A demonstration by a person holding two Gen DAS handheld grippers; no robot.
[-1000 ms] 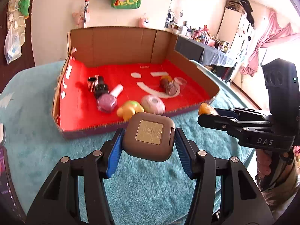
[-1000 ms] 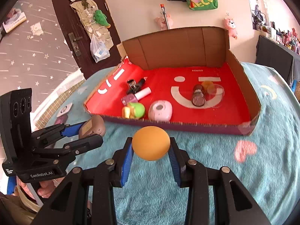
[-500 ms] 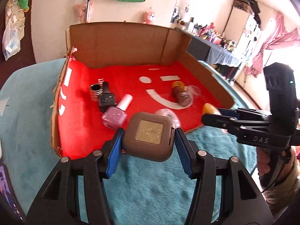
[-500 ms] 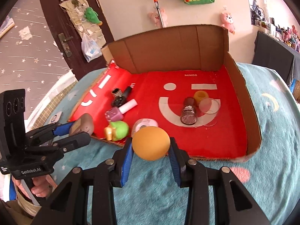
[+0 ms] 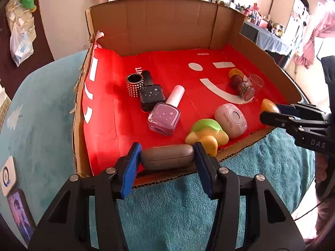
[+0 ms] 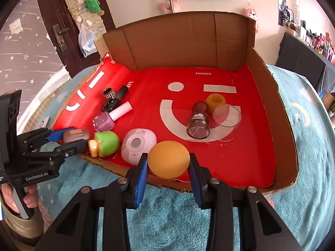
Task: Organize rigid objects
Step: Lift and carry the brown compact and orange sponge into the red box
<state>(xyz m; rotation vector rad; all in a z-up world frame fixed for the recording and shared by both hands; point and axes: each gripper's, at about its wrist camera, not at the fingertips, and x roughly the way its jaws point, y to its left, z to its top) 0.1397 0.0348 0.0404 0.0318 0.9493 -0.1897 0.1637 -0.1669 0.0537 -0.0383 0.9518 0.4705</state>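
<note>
A cardboard box (image 5: pixel 167 25) with a red floor lies on a teal blanket. My left gripper (image 5: pixel 167 146) holds a flat brown case (image 5: pixel 167 159) edge-on over the box's near wall. Its jaws are closing, and the blue pads press on the case's two ends. My right gripper (image 6: pixel 168 155) is shut on an orange ball (image 6: pixel 168 163) above the box's near edge. In the right wrist view the left gripper (image 6: pixel 73 137) with the case (image 6: pixel 76 135) hovers at the box's front left corner. The left wrist view catches the right gripper (image 5: pixel 271 109) and the ball (image 5: pixel 269 105) at the far right.
Inside the box (image 6: pixel 188 41) lie a pink nail polish (image 5: pixel 165 115), a black one (image 5: pixel 151 93), a studded ring (image 5: pixel 135 83), a green-yellow toy (image 5: pixel 206 133), a pink round device (image 5: pixel 231 120), a glitter bottle (image 5: pixel 244 85) and a clear cup (image 5: pixel 256 80). A white gadget (image 5: pixel 8 173) lies on the blanket.
Both grippers have moved forward from short of the box to over its near edge and tipped downward. The brown case now shows its edge instead of its face.
</note>
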